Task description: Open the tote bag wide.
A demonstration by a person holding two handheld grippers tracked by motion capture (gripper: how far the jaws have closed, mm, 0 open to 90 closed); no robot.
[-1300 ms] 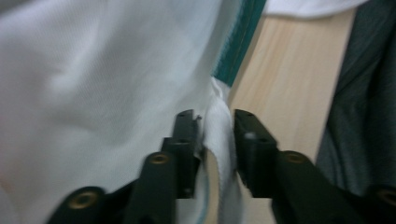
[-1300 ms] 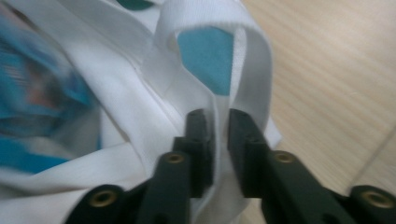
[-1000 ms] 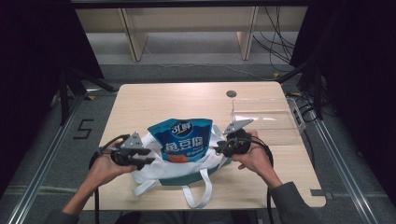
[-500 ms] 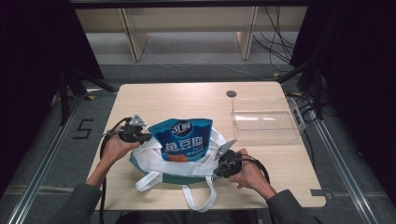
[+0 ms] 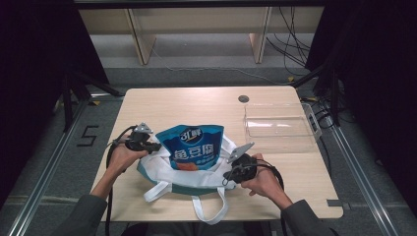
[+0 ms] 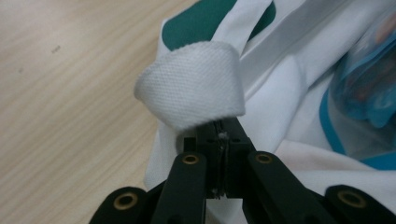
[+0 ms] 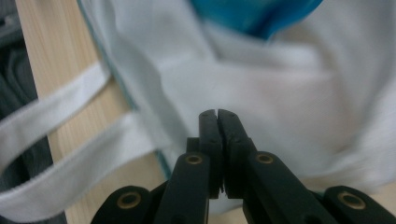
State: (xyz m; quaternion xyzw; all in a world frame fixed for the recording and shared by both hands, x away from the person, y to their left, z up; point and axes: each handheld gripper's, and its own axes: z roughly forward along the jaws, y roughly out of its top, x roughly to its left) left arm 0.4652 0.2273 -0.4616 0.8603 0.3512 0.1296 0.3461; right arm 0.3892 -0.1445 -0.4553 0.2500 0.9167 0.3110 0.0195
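High view: left gripper (image 5: 150,146) is held at the left rim of the white-and-teal tote bag (image 5: 189,177), jaws clamped on the bag's fabric there. Left hand (image 5: 119,156) is wrapped around the gripper body, forearm coming in from the lower left, cable looped beside it. Right gripper (image 5: 229,173) is held at the bag's right edge, jaws pressed together against the white fabric; right hand (image 5: 261,180) grips it from behind, forearm coming in from the lower right. The bag is laid on the wooden table (image 5: 196,103), near its front edge, between both hands. A blue snack pouch (image 5: 193,149) is stood in the bag's mouth, upper half sticking out. A clear plastic tray (image 5: 278,125) is seen further back on the right, apart from the bag.

Left gripper view: jaws are closed tight, a folded white strap (image 6: 191,84) of the bag pinched at the tips. Pouch is seen at the right edge.

Right gripper view: jaws are fully closed, tips set against the white bag fabric; whether cloth is caught between them cannot be told. Two white straps are draped over the table edge at left.
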